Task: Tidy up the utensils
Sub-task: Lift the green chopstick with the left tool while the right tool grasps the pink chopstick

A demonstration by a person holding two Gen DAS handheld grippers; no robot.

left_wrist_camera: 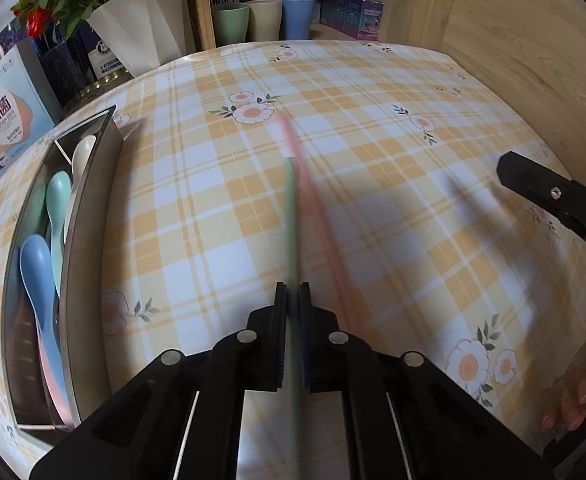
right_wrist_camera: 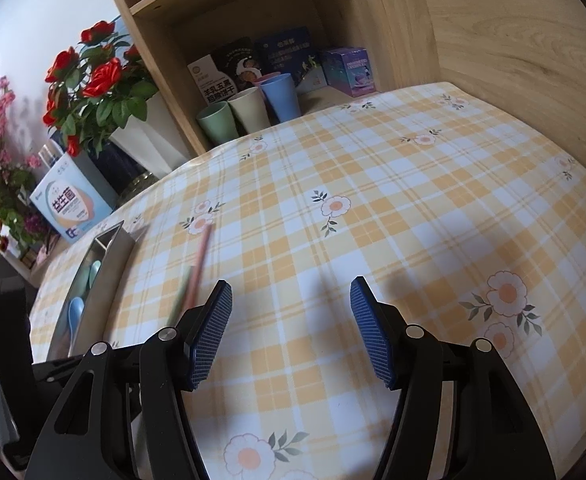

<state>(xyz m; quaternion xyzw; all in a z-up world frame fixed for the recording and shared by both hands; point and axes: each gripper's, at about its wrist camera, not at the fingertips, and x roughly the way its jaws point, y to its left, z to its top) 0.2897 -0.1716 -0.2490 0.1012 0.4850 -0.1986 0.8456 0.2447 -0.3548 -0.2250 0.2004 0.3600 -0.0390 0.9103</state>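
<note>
- Left claw (left_wrist_camera: 292,304) is pinching the green chopstick (left_wrist_camera: 291,220) at centre frame, the pink chopstick (left_wrist_camera: 313,208) just beside it.
- Right claw (right_wrist_camera: 291,320) is spread, empty.
- Chopsticks seem light, stiff and slippery; a grip near the thick end suits them.
- Metal tray (left_wrist_camera: 89,216) sits at left.

- The counter (right_wrist_camera: 373,200) wears a yellow checked cloth with flowers.
- A metal tray (left_wrist_camera: 89,216) of spoons sits at its left edge.
- A pink chopstick (left_wrist_camera: 313,200) lies mid-cloth.
</note>
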